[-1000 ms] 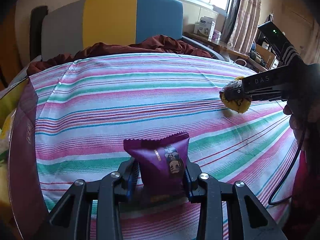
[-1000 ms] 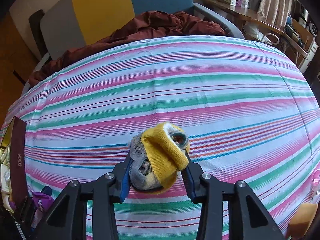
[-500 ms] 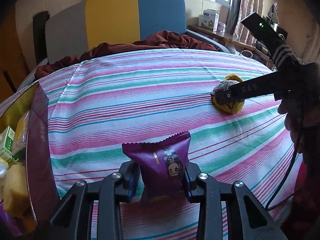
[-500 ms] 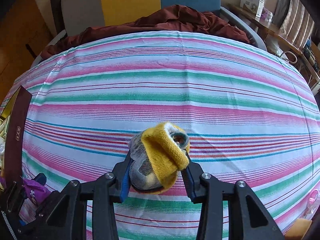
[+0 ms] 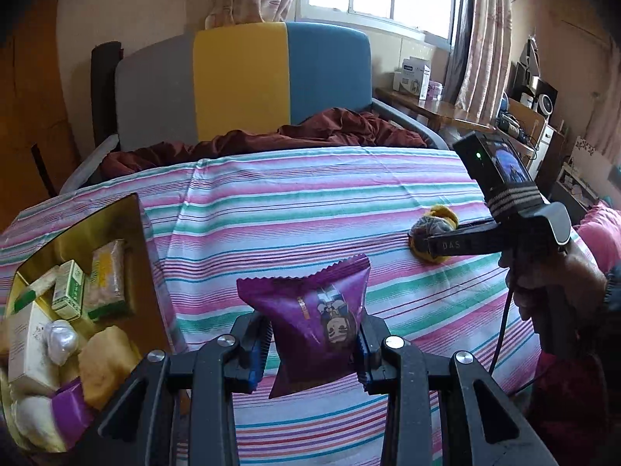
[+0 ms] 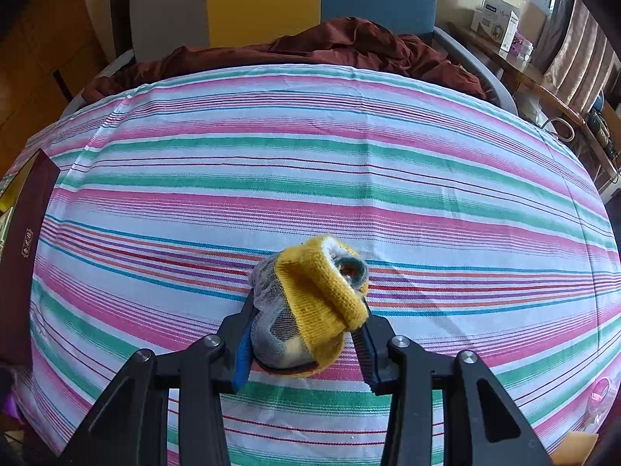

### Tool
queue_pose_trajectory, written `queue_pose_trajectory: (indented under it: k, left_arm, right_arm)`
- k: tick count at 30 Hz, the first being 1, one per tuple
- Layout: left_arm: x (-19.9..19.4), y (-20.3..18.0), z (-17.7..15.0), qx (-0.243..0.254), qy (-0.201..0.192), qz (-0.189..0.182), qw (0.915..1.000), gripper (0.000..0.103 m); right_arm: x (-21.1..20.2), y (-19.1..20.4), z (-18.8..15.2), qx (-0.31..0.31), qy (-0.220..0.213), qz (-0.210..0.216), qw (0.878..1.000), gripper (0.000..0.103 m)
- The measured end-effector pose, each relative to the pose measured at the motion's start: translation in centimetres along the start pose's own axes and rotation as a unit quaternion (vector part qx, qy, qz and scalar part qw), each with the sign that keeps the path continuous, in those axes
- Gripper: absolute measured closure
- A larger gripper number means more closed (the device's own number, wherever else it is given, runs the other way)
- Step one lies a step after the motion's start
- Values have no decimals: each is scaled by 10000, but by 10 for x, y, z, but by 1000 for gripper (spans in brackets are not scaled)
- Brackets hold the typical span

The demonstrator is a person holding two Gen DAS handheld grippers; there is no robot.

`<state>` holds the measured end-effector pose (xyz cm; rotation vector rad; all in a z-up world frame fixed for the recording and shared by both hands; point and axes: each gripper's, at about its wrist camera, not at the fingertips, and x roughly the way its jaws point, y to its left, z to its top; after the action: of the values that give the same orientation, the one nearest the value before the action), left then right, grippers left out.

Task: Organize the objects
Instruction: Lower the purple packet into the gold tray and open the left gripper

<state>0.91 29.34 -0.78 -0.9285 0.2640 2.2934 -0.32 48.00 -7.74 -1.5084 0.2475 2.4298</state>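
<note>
My left gripper [image 5: 310, 353] is shut on a purple snack packet [image 5: 310, 322] and holds it above the striped cloth, just right of an open gold-lined box [image 5: 97, 233]. The box holds several items: small cartons, a wrapped bar, a yellow sponge-like piece. My right gripper [image 6: 304, 343] is shut on a rolled yellow and grey sock [image 6: 310, 303], low over the striped cloth. The right gripper [image 5: 423, 244] and the sock [image 5: 436, 217] also show in the left wrist view, at the right.
The striped cloth [image 6: 349, 155] covers the whole surface. A dark red blanket [image 6: 330, 44] lies bunched at the far edge, before a grey, yellow and blue chair back [image 5: 240, 81]. The box's dark side [image 6: 23, 240] stands at the left. A desk [image 5: 446, 108] is far right.
My left gripper has risen and swung left with the packet, so the box's inside now shows. My right gripper has drifted slightly with the sock still held.
</note>
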Motion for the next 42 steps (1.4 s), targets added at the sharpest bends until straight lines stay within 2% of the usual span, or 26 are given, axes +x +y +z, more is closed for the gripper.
queue_pose_trajectory:
  k: [6, 8, 11, 15, 19, 22, 24, 27, 29, 35, 37, 39, 42]
  left_arm:
    - [-23, 51, -3, -362, -49, 182, 9992, 67]
    - [-32, 78, -5, -676, -25, 152, 9976, 67]
    - [-45, 126, -11, -1208, -40, 310, 9922, 67]
    - [-69, 192, -28, -1855, -94, 653, 9804, 67]
    - [-87, 231, -49, -2055, -100, 1021, 9733, 67]
    - [-90, 242, -55, -2194, -83, 965, 9708, 67]
    - [-84, 242, -51, -2249, -43, 843, 9707, 67]
    - [-62, 239, -37, -2331, 122, 463, 9713, 67]
    - [-47, 235, -24, -2348, 207, 396, 9710, 67]
    - [2, 240, 17, -2354, 413, 390, 9702, 66]
    - [19, 244, 26, -2402, 502, 533, 9680, 66]
    - [38, 246, 33, -2363, 606, 515, 9684, 65]
    - [62, 255, 35, -2471, 841, 707, 9627, 61]
  right_arm:
    - [1, 2, -1, -36, -52, -79, 9999, 60]
    - [0, 2, -2, -20, -62, -92, 9999, 60]
    - [-2, 6, -4, -74, -79, -180, 9998, 60]
    - [-1, 8, -4, -139, -92, -261, 9995, 60]
    - [-1, 11, -4, -219, -98, -334, 9992, 60]
    - [0, 14, -4, -310, -107, -421, 9986, 60]
    - [0, 14, -4, -321, -108, -429, 9985, 60]
    - [0, 15, -3, -315, -104, -423, 9986, 60]
    - [1, 15, -3, -316, -102, -427, 9985, 60]
    - [0, 16, -3, -306, -92, -415, 9986, 60]
    - [0, 16, -3, -299, -86, -407, 9987, 60]
    - [-1, 17, -4, -297, -81, -408, 9987, 59]
    - [-1, 17, -4, -319, -80, -417, 9986, 59]
